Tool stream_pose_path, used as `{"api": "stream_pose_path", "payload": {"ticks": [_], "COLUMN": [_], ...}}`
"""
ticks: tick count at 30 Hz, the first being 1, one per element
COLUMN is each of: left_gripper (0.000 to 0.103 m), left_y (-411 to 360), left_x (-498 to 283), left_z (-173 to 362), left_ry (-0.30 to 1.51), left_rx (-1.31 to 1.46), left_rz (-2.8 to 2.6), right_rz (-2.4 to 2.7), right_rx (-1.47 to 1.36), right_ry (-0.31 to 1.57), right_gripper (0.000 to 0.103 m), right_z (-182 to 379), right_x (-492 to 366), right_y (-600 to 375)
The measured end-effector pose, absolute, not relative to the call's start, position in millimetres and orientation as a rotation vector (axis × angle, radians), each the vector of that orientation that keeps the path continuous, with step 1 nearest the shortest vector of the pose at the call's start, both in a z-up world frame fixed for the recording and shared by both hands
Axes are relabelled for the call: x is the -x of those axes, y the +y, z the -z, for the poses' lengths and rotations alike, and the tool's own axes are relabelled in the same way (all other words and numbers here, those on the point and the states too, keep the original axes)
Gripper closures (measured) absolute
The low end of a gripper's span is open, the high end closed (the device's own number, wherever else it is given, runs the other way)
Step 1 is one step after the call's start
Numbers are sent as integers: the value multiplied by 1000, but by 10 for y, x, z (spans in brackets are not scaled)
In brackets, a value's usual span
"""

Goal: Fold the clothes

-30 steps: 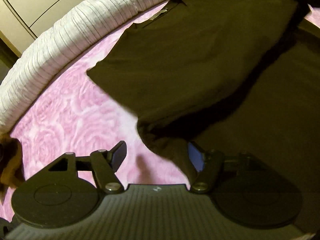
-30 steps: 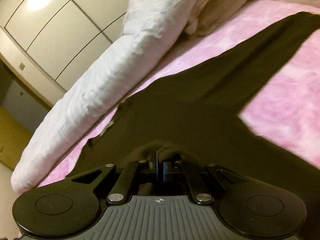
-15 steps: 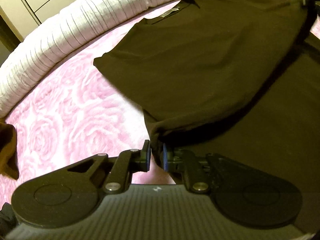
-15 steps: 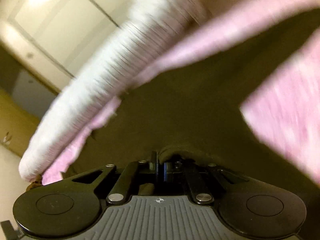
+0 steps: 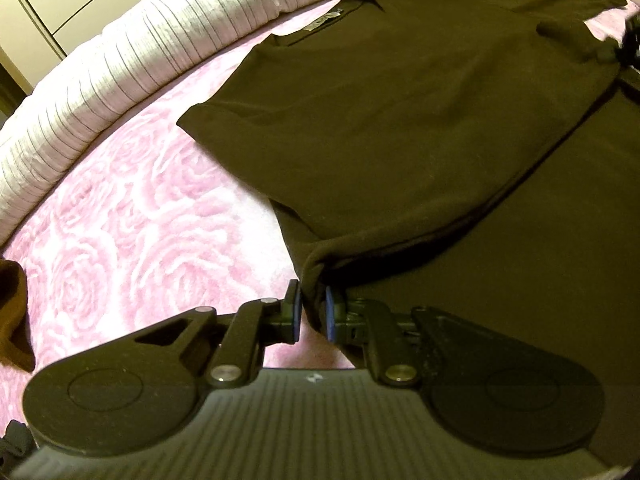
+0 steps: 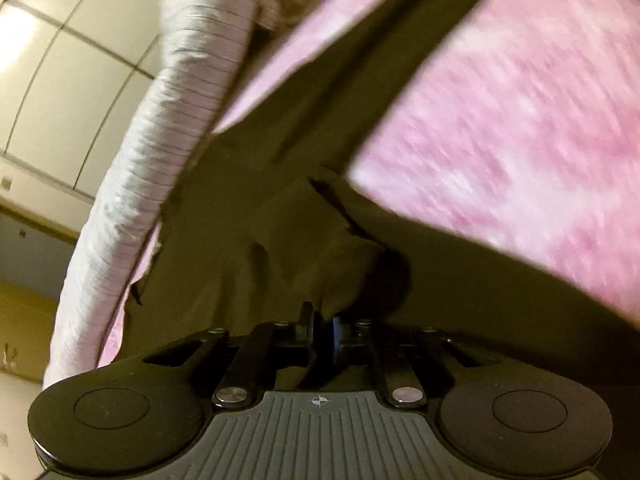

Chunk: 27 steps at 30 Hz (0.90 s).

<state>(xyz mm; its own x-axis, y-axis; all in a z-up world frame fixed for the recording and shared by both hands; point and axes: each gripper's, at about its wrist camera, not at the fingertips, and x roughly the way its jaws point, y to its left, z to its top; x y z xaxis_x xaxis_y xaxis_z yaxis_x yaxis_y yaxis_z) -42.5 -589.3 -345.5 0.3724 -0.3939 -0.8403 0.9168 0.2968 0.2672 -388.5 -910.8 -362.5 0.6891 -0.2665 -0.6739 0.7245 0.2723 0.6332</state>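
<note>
- Dark shirt (image 5: 400,112) spread flat on the pink rose-patterned bedspread (image 5: 132,220), collar and label toward the far side, one layer folded over onto the rest.
- Left gripper (image 5: 311,312) low at the near edge of the shirt, blue pads (image 5: 329,314) nearly together, pinching a bunched fold of the dark fabric at the near left corner of the folded layer.
- Right gripper (image 6: 322,330) at the near edge too, seen in a blurred frame; jaws opening, with only a narrow gap, a crumpled bit of the dark shirt (image 6: 304,248) lying between them; hard to tell whether the pads press on it.
- White ribbed duvet (image 5: 120,52) rolled along the far left edge of the bedspread, pale wardrobe doors (image 6: 60,92) beyond it.
- Brown cloth (image 5: 14,316) lying at the near left, well apart from the shirt.
- Pink bedspread bare to the right of the shirt in the right wrist view.
</note>
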Motion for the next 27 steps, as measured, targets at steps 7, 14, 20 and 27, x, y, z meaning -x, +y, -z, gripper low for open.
{"api": "stream_pose_path", "payload": {"ticks": [7,14,20,27], "left_gripper": [93,93,91,91], "left_y": [-5894,-5897,-5939,-6035], "left_x": [405,406,441,566], "left_z": [3449,3468,3495,3531], "left_ry": [751,748,727,704], "left_rx": [-847,-870,-907,-978], "left_rz": [984,990,982,924], "right_rz": [820,889,536,259], "right_rx": [-1034,-850,-446,-100], "right_ry": [543,571,777,1063], "right_gripper": [90,78,61,79], "right_z": [3474,3140,3146,3390], "right_x": [3947,3892,3187,2754], "right_y": [-9082,-9091,-9248,-9442]}}
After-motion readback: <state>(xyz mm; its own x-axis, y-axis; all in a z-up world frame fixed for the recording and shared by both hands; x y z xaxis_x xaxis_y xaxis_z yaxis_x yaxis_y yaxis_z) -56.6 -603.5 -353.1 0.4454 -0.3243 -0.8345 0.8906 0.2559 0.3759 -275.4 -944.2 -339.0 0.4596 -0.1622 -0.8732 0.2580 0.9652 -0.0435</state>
